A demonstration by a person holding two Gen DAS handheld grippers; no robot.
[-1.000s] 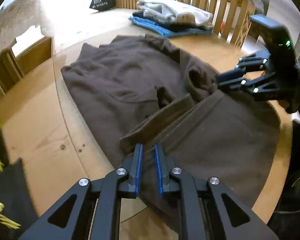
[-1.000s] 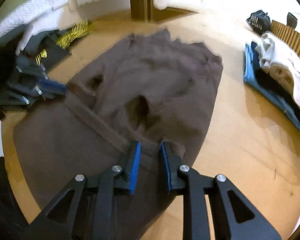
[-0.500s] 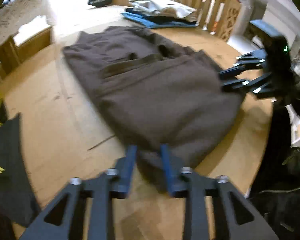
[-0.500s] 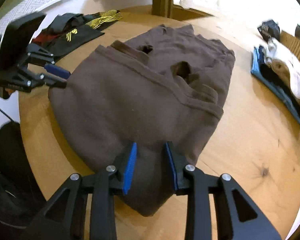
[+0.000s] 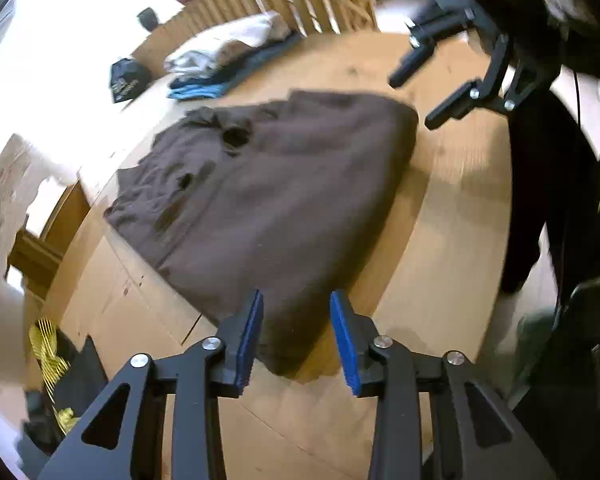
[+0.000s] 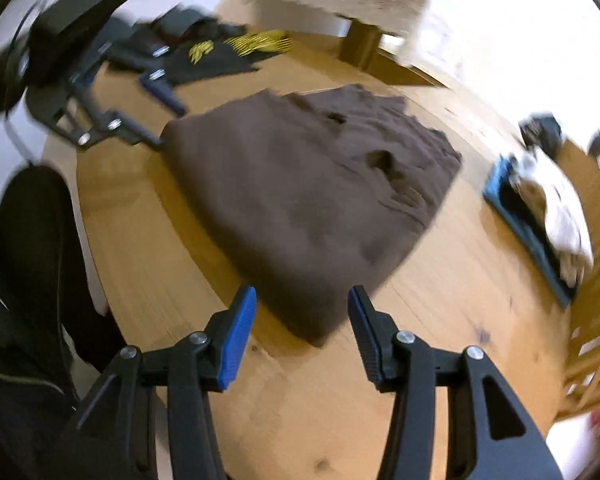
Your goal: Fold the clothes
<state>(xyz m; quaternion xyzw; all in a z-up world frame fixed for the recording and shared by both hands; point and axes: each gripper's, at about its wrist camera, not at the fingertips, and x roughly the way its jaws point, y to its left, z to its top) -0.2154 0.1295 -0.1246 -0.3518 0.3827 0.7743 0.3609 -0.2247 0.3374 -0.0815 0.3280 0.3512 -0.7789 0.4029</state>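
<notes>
Left wrist view: brown garment (image 5: pixel 284 200) lies folded over on the tabletop (image 5: pixel 440 248). Left gripper (image 5: pixel 296 336) and right gripper (image 6: pixel 300 336) fingers apart, just opened, holding nothing. Further folds and stacking likely remain.

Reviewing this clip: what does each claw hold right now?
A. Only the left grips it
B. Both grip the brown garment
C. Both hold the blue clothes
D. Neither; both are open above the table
D: the left claw and right claw both show parted blue pads, with the brown garment lying loose on the table.
</notes>
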